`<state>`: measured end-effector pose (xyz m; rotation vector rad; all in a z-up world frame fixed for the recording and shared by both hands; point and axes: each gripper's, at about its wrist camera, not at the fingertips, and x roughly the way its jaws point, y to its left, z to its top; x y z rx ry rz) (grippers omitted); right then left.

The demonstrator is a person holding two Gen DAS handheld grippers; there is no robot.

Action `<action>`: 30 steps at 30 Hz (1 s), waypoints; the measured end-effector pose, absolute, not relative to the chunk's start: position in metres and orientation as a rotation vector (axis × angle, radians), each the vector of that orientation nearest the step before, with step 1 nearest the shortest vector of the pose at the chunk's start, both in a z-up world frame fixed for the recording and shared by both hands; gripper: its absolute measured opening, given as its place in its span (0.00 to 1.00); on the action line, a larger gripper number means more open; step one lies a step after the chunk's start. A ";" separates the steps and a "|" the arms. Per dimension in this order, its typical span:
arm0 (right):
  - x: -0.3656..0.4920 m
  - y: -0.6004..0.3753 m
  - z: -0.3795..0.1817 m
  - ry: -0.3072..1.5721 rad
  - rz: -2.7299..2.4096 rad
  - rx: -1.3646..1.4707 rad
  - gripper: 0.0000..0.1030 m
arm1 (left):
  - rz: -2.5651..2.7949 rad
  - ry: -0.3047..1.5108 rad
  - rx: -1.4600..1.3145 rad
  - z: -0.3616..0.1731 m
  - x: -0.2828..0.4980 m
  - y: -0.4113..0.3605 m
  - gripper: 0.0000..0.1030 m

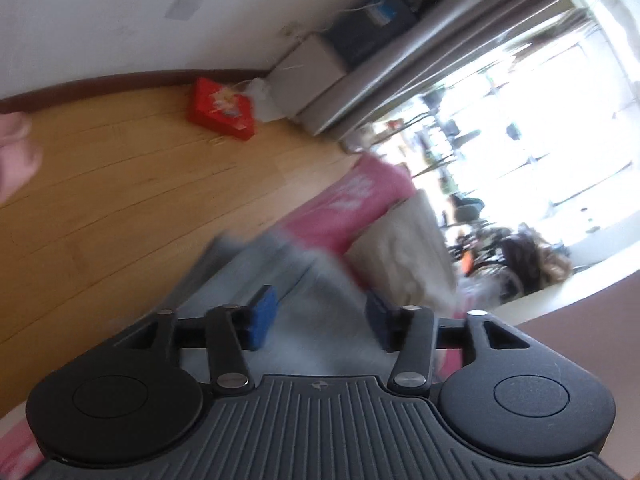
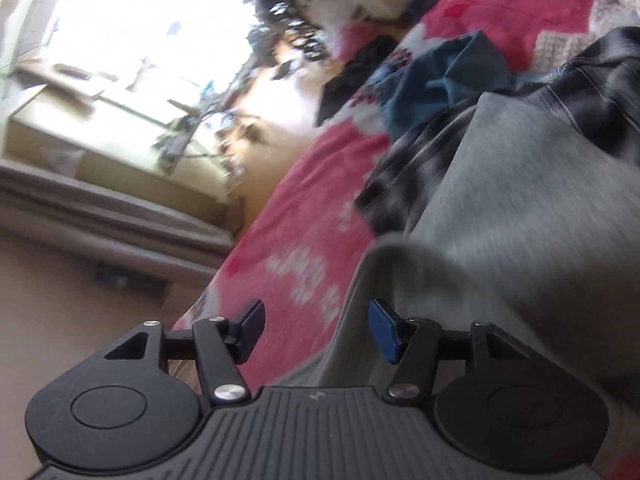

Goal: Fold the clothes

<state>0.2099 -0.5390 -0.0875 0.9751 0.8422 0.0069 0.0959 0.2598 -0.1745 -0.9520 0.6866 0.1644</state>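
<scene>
Fingers (image 2: 258, 326) of both grippers parted above grey garment (image 2: 520, 240).

- Bare wooden floor (image 1: 100, 184) lies open on the left, only a red box (image 1: 221, 110) by the wall.
- Grey garment (image 2: 520, 240) fills the right.
- Plaid and blue clothes (image 2: 452, 76) crowd the pink bedspread (image 2: 304, 216) beyond.

Both fisheye views look forward and downward from close above a bed, strongly tilted. Left wrist view faces the wooden plank floor (image 1: 120, 184), upper left; right wrist view faces the bright window. Shared: pink patterned bedspread (image 1: 344, 208) (image 2: 304, 216), grey garment (image 1: 280, 280) (image 2: 520, 220).
</scene>
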 end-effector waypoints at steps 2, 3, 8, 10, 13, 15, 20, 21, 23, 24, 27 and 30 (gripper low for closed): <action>0.189 -0.533 -0.079 0.819 0.040 0.944 0.60 | 0.189 0.709 -0.958 -0.180 0.069 0.260 0.55; 0.182 -0.528 -0.077 0.822 0.087 0.930 0.61 | 0.186 0.724 -0.968 -0.185 0.059 0.261 0.56; 0.150 -0.489 -0.081 0.885 0.385 0.846 0.66 | 0.223 0.760 -1.049 -0.218 0.029 0.257 0.67; 0.140 -0.468 -0.103 0.943 0.463 0.853 0.69 | 0.235 0.759 -1.084 -0.232 0.032 0.256 0.67; 0.131 -0.449 -0.159 1.083 0.435 0.949 0.70 | 0.234 0.742 -1.094 -0.245 0.046 0.256 0.67; 0.127 -0.443 -0.191 1.118 0.395 1.003 0.66 | 0.230 0.699 -1.088 -0.249 0.053 0.257 0.68; 0.134 -0.448 -0.236 1.040 0.299 1.045 0.64 | 0.244 0.612 -1.139 -0.260 0.071 0.259 0.67; 0.138 -0.452 -0.243 1.017 0.287 1.081 0.63 | 0.248 0.596 -1.148 -0.262 0.074 0.258 0.67; 0.145 -0.457 -0.251 0.965 0.266 1.137 0.59 | 0.269 0.565 -1.158 -0.264 0.075 0.256 0.57; 0.148 -0.457 -0.253 0.945 0.247 1.145 0.57 | 0.279 0.549 -1.164 -0.265 0.076 0.254 0.52; 0.157 -0.452 -0.251 0.895 0.192 1.156 0.57 | 0.303 0.520 -1.133 -0.259 0.078 0.249 0.34; 0.167 -0.441 -0.242 0.864 0.146 1.088 0.36 | 0.326 0.500 -1.103 -0.246 0.076 0.247 0.31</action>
